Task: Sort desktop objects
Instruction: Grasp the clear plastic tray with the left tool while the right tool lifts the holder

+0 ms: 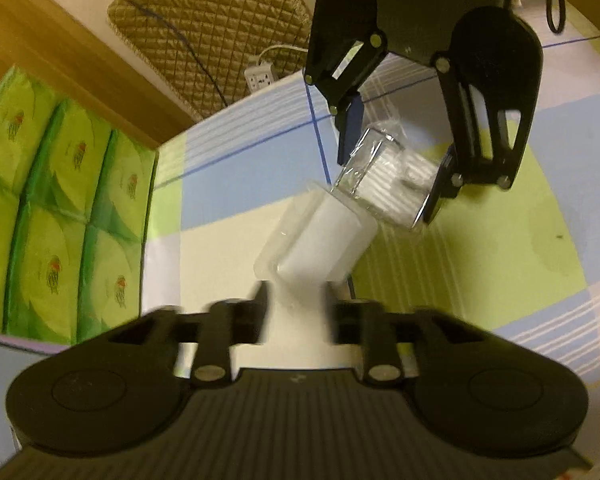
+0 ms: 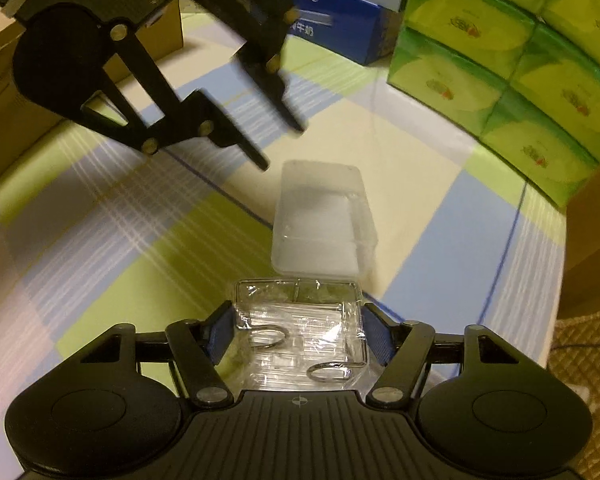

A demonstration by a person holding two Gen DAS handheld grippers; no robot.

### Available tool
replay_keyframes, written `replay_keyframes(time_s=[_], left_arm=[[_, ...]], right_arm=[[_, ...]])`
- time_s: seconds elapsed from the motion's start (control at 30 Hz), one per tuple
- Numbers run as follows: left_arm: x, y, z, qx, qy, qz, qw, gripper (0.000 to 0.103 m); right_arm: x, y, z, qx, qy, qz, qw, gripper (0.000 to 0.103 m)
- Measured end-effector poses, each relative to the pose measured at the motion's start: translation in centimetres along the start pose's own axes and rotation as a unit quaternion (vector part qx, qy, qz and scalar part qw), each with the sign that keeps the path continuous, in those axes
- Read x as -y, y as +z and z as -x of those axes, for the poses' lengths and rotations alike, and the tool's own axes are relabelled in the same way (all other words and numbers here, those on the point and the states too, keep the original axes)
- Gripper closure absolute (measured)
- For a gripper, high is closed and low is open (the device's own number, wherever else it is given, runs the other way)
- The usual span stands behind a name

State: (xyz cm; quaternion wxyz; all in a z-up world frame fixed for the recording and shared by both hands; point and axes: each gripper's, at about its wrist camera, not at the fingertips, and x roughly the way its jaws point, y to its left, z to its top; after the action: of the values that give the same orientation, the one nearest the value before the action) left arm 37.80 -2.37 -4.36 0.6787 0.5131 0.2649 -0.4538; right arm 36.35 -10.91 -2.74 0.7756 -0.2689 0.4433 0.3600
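Note:
A translucent white lidded box lies on the checked tablecloth. My right gripper is shut on a small clear plastic case wrapped in film. The case holds white sticks and is held tilted just above the near end of the white box. It may be touching the box. My left gripper is open and blurred, hovering at the opposite end of the white box with nothing between its fingers.
Green tissue packs are stacked along one table edge. A blue carton and a cardboard box stand at the back. Off the table lie a quilted mat and a power strip.

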Motion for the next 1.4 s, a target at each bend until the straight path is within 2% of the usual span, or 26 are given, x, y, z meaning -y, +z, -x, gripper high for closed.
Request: replay_keyframes(time_s=[0.07,0.1,0.33,0.53,0.6,0.67,0.77,0.9,1.0,1.1,1.23,1.3,1.4], left_arm=[[0.1,0.4,-0.5,0.003,-0.001,-0.011,0.9999,0.042],[0.2,0.6,-0.8,0.004,-0.004,-0.016,0.9999,0.039],[0.4,2.2,-3.1,0.018,-0.028,-0.047,0.9984,0.033],[0.9,2.6,-5.5,-0.002,-0.063,-0.049,0.9968,0.033],[0.8,2.6,-5.8,-0.006,-0.070,-0.033,0.9970,0.036],[0.4,2.6,-5.8,-0.020,-0.083,-0.002,0.9964,0.045],[0.7,2.5,-5.6,-0.046,-0.081,0.022,0.9954,0.045],[1.6,2.4,-4.8,-0.084,-0.078,0.085,0.9898,0.045],[2.6,2.2,-3.7,-0.109,-0.067,0.156,0.9795,0.045],[3.9,1.9,-2.1,-0.123,-0.058,0.230,0.9637,0.045],[6.4,0.7,0.2,-0.151,-0.050,0.337,0.9280,0.045],[8.2,0.0,1.6,-0.156,-0.032,0.383,0.9097,0.045],[11.0,-1.1,3.6,-0.161,-0.012,0.425,0.8908,0.045]], right_arm=[[0.1,-0.5,0.4,-0.005,-0.004,0.013,1.000,0.039],[0.2,-0.8,0.5,-0.007,-0.007,0.018,1.000,0.038],[1.5,-1.9,0.8,-0.005,-0.012,0.017,1.000,0.038],[1.8,-1.9,0.8,0.002,-0.005,0.018,1.000,0.038],[1.8,-1.9,0.7,0.003,-0.006,0.016,1.000,0.039],[1.7,-1.9,0.7,0.003,-0.007,0.013,1.000,0.039],[1.5,-1.7,0.6,0.001,-0.009,0.003,1.000,0.039],[0.5,-1.7,0.9,-0.006,-0.010,-0.010,1.000,0.039],[-0.6,-2.0,1.3,-0.011,-0.007,-0.029,1.000,0.039],[-2.2,-2.4,1.8,-0.020,-0.004,-0.043,0.999,0.039],[-4.3,-2.9,2.8,-0.023,0.008,-0.076,0.997,0.039],[-5.4,-3.1,3.3,-0.020,0.015,-0.094,0.995,0.039],[-7.3,-3.3,4.0,-0.020,0.017,-0.112,0.993,0.039]])
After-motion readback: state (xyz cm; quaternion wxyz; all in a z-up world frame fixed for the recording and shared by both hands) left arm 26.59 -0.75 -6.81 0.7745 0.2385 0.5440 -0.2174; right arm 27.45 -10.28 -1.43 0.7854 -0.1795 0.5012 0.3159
